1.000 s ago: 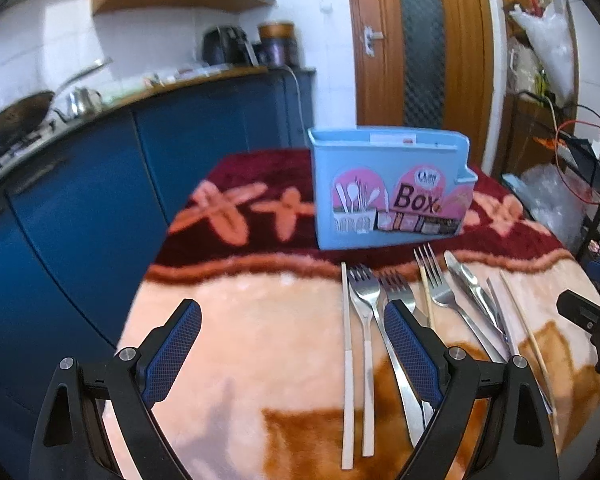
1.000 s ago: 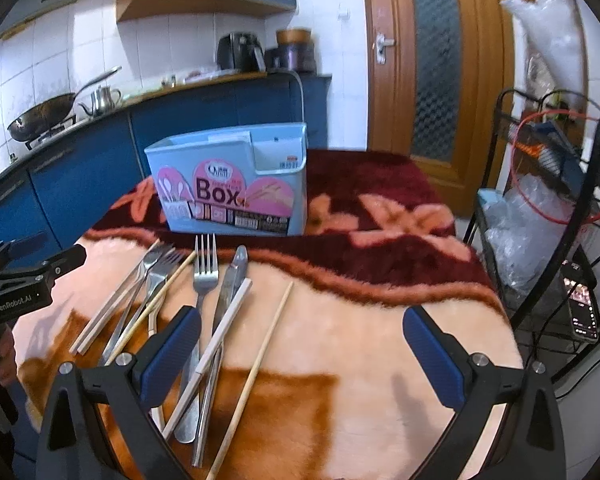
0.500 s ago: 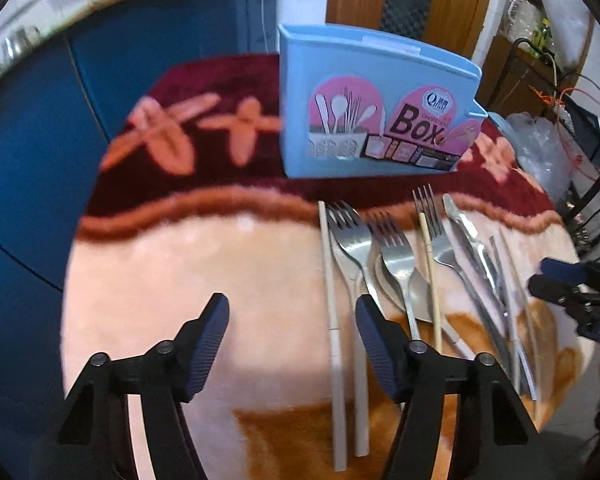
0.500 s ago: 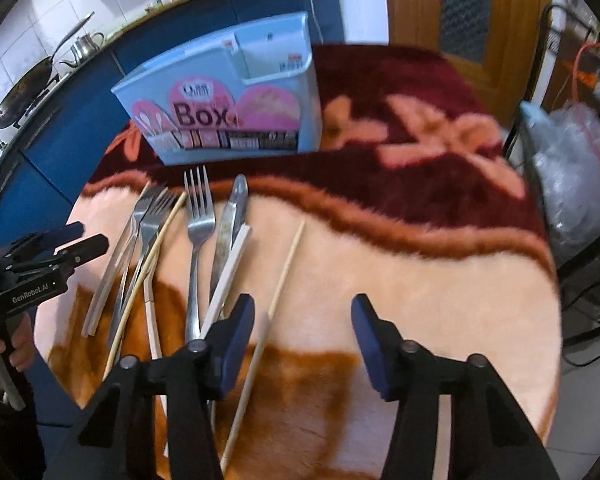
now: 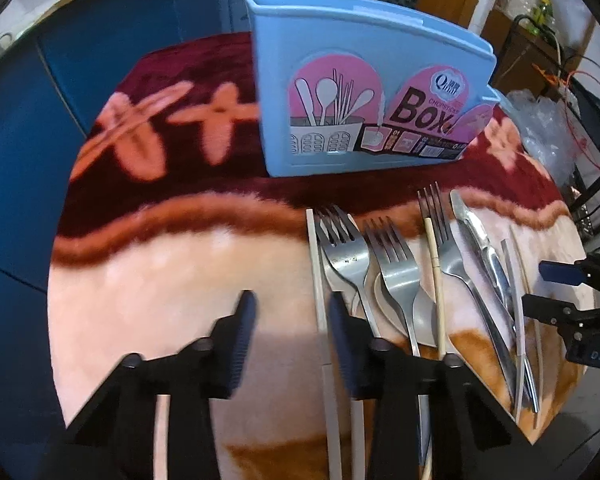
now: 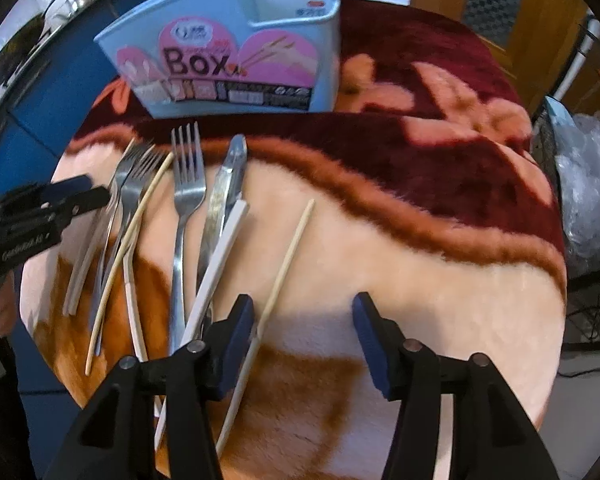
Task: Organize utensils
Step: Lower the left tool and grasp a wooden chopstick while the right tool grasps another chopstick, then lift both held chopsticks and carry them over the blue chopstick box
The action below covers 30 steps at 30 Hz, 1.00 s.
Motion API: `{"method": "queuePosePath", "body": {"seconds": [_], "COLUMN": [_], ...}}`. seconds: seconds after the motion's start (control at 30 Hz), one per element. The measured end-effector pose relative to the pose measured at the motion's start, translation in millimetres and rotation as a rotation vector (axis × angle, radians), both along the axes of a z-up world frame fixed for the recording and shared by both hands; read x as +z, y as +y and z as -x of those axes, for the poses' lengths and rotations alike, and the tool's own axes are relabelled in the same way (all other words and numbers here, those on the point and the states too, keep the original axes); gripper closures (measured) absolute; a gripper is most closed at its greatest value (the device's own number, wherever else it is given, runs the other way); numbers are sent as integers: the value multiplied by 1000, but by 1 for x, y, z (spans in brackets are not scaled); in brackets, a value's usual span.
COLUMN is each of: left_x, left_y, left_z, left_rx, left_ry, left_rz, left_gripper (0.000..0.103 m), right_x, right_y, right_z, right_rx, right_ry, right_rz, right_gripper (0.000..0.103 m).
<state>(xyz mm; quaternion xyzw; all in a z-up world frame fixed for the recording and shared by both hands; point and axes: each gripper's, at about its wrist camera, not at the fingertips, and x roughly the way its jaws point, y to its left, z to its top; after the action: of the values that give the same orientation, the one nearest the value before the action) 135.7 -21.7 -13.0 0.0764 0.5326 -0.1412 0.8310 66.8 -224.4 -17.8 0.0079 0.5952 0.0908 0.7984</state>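
Blue-padded left gripper (image 5: 290,320) narrowing around white chopstick (image 5: 318,280), right gripper (image 6: 302,330) half-spread astride wooden chopstick (image 6: 284,268) on tabletop (image 6: 420,280), both lowered since wide-open hover: pickup imminent.

The light blue utensil holder (image 5: 364,80) carried the only clear lettering: a pink label (image 5: 432,108) on its front wall read "Box" in large dark letters, with the smaller word "CHOPSTICKS" just above the "x" and a round white badge beginning with a "Q" above that. The same "Box" label (image 6: 198,65) showed in the right wrist view. The fine print on the strip below it was too small to read. To the holder's right, the other gripper's body (image 5: 596,356) bore white letters that looked like "DAS", cut off at the edge.
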Motion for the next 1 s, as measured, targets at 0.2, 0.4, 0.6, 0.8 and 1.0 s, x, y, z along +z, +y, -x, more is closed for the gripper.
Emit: {"method": "queuePosePath", "body": {"seconds": [0.2, 0.4, 0.6, 0.8, 1.0], "left_x": [-1, -3, -1, 6, 29], "left_y": [-4, -6, -11, 6, 27], "left_z": [-2, -7, -18, -22, -4], "left_rx": [-19, -15, -33, -4, 17], "left_ry": [19, 84, 94, 76, -73], "left_rz": [-27, -50, -50, 78, 189], "left_gripper": [78, 77, 90, 99, 99], "right_x": [3, 3, 4, 12, 33], "right_y": [-6, -13, -17, -22, -22], "right_z": [-7, -16, -24, -22, -7], "right_rx": [-23, -41, -40, -30, -16], "right_ry": [24, 36, 40, -45, -215], "right_rz": [18, -15, -37, -93, -200], "right_gripper": [83, 89, 97, 97, 97]}}
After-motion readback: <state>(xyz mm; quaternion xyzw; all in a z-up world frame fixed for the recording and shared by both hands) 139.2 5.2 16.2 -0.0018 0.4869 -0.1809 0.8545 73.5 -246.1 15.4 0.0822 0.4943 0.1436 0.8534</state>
